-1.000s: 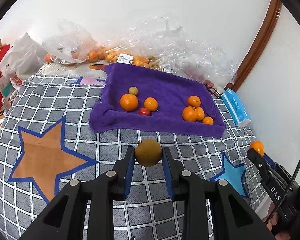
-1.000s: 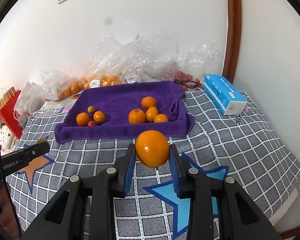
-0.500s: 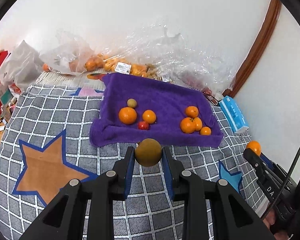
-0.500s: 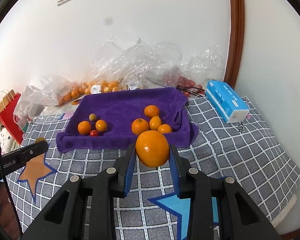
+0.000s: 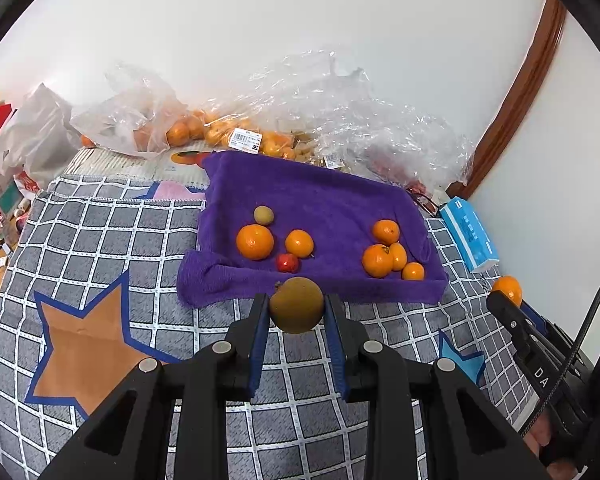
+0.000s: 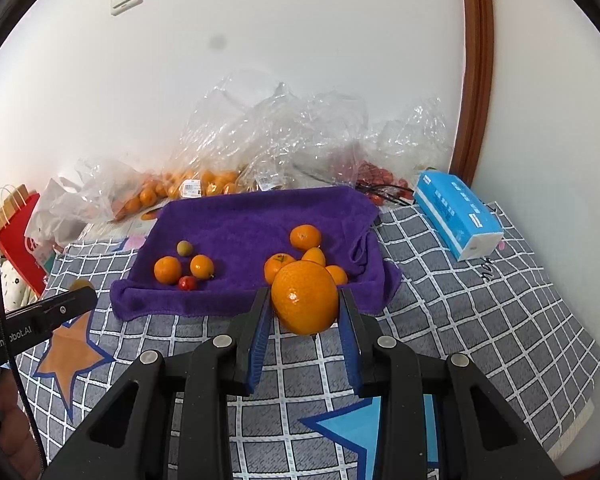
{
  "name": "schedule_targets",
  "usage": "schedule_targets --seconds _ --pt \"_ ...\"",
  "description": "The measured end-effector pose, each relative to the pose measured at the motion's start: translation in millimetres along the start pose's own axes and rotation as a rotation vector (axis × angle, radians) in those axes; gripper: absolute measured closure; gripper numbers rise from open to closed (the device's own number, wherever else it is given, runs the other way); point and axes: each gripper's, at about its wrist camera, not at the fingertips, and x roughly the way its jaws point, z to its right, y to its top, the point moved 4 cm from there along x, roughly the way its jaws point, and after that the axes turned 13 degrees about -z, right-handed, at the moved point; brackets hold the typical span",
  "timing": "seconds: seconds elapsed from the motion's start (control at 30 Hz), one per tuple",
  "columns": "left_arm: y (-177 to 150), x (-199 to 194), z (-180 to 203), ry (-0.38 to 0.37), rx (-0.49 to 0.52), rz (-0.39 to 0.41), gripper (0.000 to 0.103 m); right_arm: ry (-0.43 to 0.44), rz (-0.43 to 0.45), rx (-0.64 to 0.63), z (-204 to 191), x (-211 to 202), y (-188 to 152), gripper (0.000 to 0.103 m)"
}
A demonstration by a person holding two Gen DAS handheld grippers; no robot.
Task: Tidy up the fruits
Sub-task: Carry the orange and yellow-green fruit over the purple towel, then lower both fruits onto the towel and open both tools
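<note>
Both grippers have drawn back from the purple terry towel [image 5: 324,196], which now sits lower in view.
Left gripper [image 5: 296,312] jaws stay clamped on a round brown fruit [image 5: 297,305]; right gripper [image 6: 305,307] jaws on a large orange [image 6: 305,297].

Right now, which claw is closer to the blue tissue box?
Right. The right claw sits just left of the tissue box; the left claw is farther left, beyond it.

Both grippers closed, each on a fruit.
The left gripper [image 5: 296,312] clamps a brown fruit [image 5: 296,305] and the right gripper [image 6: 305,308] an orange [image 6: 305,297]; both angle downward, side by side, apart.
</note>
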Motion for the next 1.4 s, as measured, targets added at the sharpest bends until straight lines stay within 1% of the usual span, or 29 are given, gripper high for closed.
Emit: schedule_targets --seconds 0.8,1.4 --pt "25 14 -13 -0.003 -0.014 -0.006 0.077 -0.003 -0.007 -0.011 -11 24 26 0.07" --pt "49 41 -21 0.001 -0.02 -0.034 0.077 -0.026 -0.023 -0.017 -12 53 48 0.07"
